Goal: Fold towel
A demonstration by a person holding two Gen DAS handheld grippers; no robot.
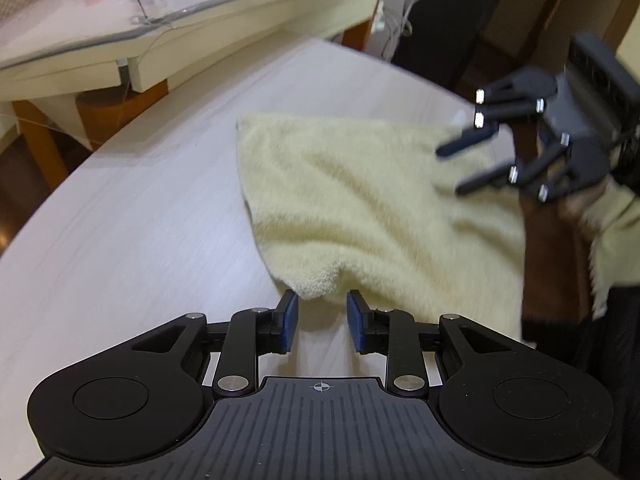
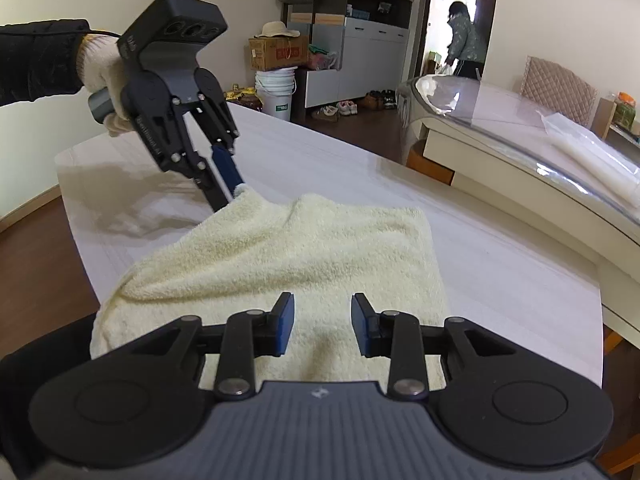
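Observation:
A pale yellow towel point(image 1: 360, 200) lies rumpled on the white table point(image 1: 140, 220). In the right wrist view the towel point(image 2: 300, 248) rises to a peak at its far left corner, where my left gripper point(image 2: 230, 190) is shut on it, held by a gloved hand point(image 2: 100, 72). In the left wrist view that corner sits at the tips of my left gripper point(image 1: 322, 316), whose blue pads look apart there. My right gripper point(image 2: 322, 320) stands open just above the towel's near edge, with nothing pinched. From the left wrist view my right gripper point(image 1: 452, 170) hangs over the towel's right side.
A second table with a glass top point(image 2: 520, 128) stands close on the right, also seen as the cream table point(image 1: 120, 20) behind. A person point(image 2: 464, 40) stands in the far doorway. A bucket point(image 2: 276, 88), a cardboard box and shoes sit on the floor beyond the table.

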